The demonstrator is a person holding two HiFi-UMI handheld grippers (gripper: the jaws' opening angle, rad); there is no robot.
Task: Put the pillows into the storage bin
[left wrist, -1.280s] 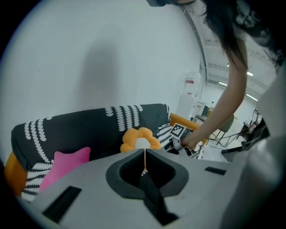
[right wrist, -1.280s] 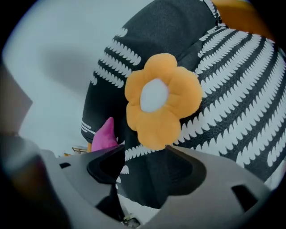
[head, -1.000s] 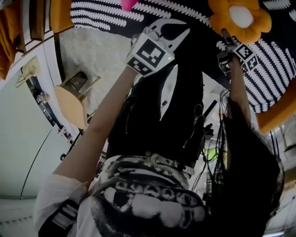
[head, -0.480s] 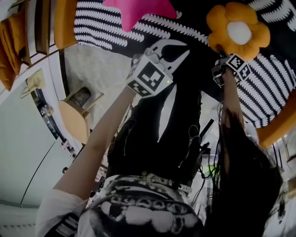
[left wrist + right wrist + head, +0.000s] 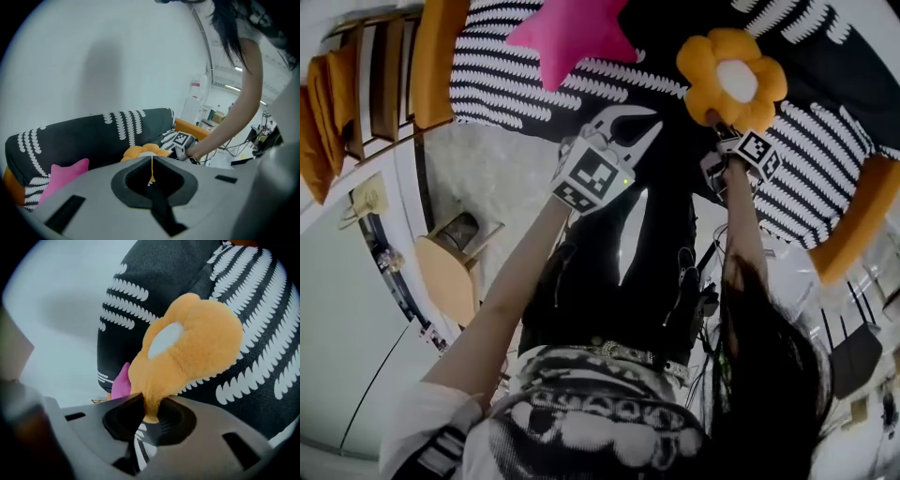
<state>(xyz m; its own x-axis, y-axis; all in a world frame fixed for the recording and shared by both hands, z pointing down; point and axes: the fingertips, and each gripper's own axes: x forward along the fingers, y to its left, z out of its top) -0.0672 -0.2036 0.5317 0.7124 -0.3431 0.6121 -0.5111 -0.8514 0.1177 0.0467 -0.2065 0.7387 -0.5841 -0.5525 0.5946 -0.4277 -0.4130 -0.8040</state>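
The flower pillow (image 5: 187, 348) is fuzzy orange plush with a smoother white centre, the star pillow (image 5: 567, 33) soft matt pink cloth, the sofa (image 5: 825, 150) finely woven matt fabric, and the right tongs (image 5: 150, 416) smooth matt grey plastic with a dull black lining.

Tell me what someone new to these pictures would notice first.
The orange flower pillow stands out first: the right gripper has just been closing its jaws on one petal, in front of the black sofa with its white leaf print. A pink star pillow lies on the same sofa, left of the flower in the head view. The left gripper, jaws together and empty, hangs below both.
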